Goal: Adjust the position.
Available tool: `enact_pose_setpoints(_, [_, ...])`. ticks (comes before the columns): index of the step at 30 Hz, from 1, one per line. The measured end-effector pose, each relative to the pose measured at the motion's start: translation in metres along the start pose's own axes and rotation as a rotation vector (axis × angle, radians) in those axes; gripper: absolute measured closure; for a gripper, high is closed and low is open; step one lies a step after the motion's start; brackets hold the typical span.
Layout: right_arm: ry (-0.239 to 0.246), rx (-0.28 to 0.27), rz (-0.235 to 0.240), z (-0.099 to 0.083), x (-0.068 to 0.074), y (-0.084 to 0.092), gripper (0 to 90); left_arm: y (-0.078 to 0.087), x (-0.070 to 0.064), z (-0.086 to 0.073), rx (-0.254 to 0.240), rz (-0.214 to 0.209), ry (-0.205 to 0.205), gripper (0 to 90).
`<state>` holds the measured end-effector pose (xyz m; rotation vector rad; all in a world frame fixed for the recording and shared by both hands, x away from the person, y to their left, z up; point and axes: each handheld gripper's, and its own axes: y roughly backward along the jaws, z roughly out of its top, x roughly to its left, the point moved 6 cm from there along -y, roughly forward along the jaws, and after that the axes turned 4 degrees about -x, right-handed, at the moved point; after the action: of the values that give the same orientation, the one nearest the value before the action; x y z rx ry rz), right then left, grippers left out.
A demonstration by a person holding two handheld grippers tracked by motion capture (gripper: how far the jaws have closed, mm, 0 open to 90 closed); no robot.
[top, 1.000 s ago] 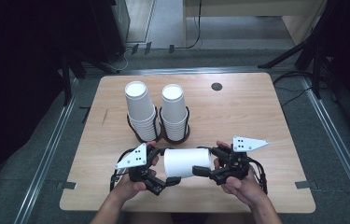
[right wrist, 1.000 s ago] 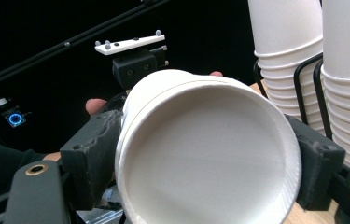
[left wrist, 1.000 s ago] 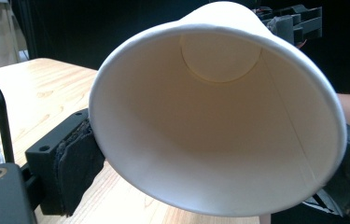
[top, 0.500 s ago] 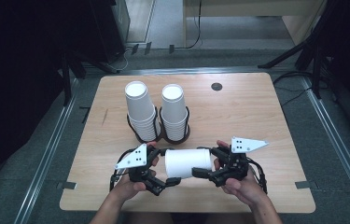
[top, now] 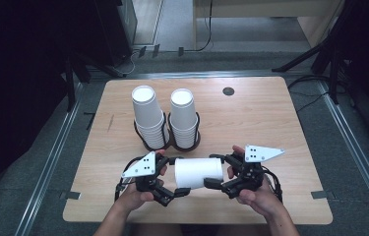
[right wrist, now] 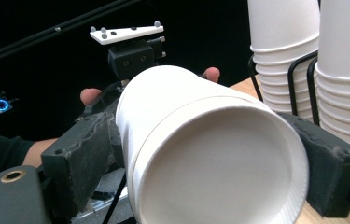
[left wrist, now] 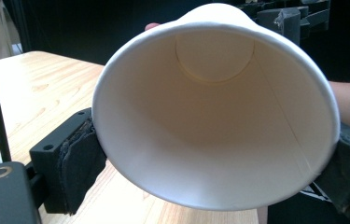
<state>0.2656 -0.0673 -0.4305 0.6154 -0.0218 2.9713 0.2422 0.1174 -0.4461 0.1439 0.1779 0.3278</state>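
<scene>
A white paper cup [top: 198, 173] lies on its side in the air just above the front of the wooden table [top: 270, 128], between my two grippers. My left gripper [top: 174, 176] is shut on the cup's open rim. In the left gripper view its pads [left wrist: 77, 163] press both sides of the cup [left wrist: 214, 116]. My right gripper [top: 214, 170] has just been opening its jaws. The cup's base [right wrist: 219, 168] still sits between its pads [right wrist: 84, 154], which stand close beside it without squeezing.
Two tall stacks of white paper cups [top: 147, 115] [top: 184, 115] stand side by side in a black wire holder [top: 167, 142] just behind my hands. A small dark disc [top: 228, 91] lies near the table's far edge. The floor around is dark.
The right gripper's jaws have spread apart around the cup's base. Both hands and the cup have stayed where they were.
</scene>
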Motion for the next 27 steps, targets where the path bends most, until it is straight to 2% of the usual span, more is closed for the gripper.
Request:
enact_pose_setpoints(16, [0.076,0.067,-0.045,-0.0024,0.0022,-0.0012,13.1,0.0047,0.0019,-0.0014,0.044,0.005,-0.035,7.0])
enact_pose_setpoints(27, [0.102,0.055,-0.073,0.0038,0.0022,0.0054,13.0,0.008,0.0038,-0.004,0.079,0.01,-0.052,7.4])
